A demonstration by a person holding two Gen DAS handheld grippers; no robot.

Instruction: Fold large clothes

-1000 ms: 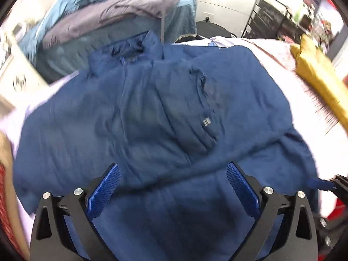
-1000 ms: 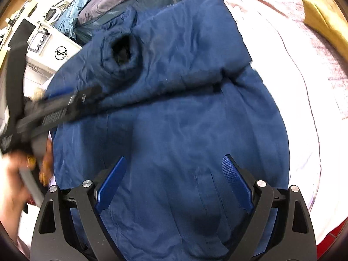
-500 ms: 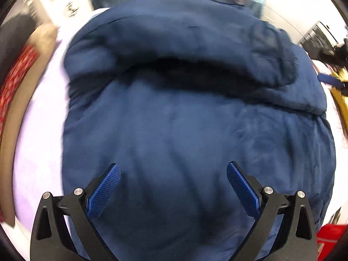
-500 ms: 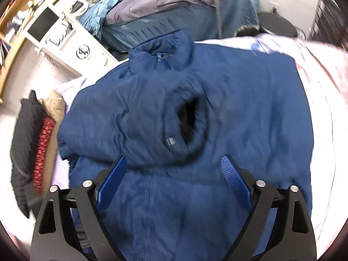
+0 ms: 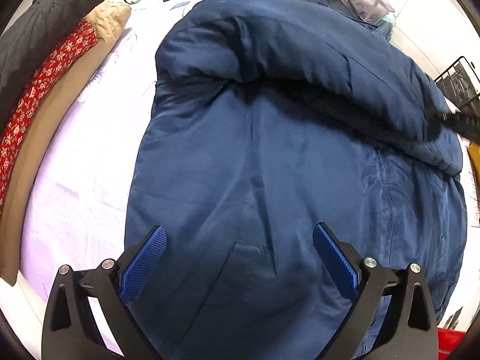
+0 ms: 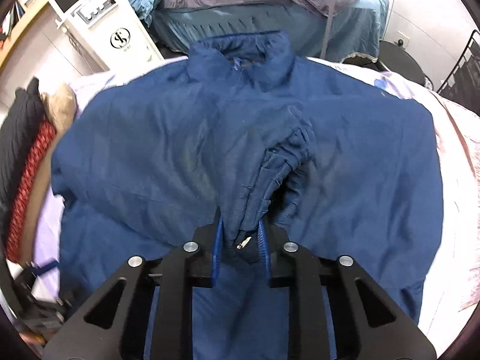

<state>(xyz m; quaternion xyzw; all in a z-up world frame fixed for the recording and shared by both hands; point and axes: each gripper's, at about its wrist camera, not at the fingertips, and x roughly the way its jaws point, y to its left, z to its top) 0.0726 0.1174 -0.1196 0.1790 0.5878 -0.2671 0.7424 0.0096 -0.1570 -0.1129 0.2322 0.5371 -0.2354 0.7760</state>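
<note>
A large navy blue jacket [image 6: 150,156] lies front up on a pale sheet, collar [image 6: 240,57] at the far side, with both sleeves folded across the chest. My right gripper [image 6: 240,240] is shut on the cuff of a sleeve [image 6: 282,162] near the jacket's middle. My left gripper [image 5: 240,258] is open and empty, hovering over the jacket's lower left part [image 5: 255,195], beside a pocket slit. The folded sleeve [image 5: 300,60] crosses the top of the left wrist view. The right gripper's arm [image 5: 462,123] shows at that view's right edge.
The pale bed sheet [image 5: 84,165] shows left of the jacket. Folded clothes, black, red floral and tan [image 5: 45,69], are stacked at the left. A blue-grey bed pile [image 6: 270,9] and a white cabinet [image 6: 102,27] stand behind. A black rack [image 6: 462,72] is at the right.
My right gripper has closed on the sleeve cuff; it was open before. My left gripper swung left and down to the jacket's lower left side, staying open.
</note>
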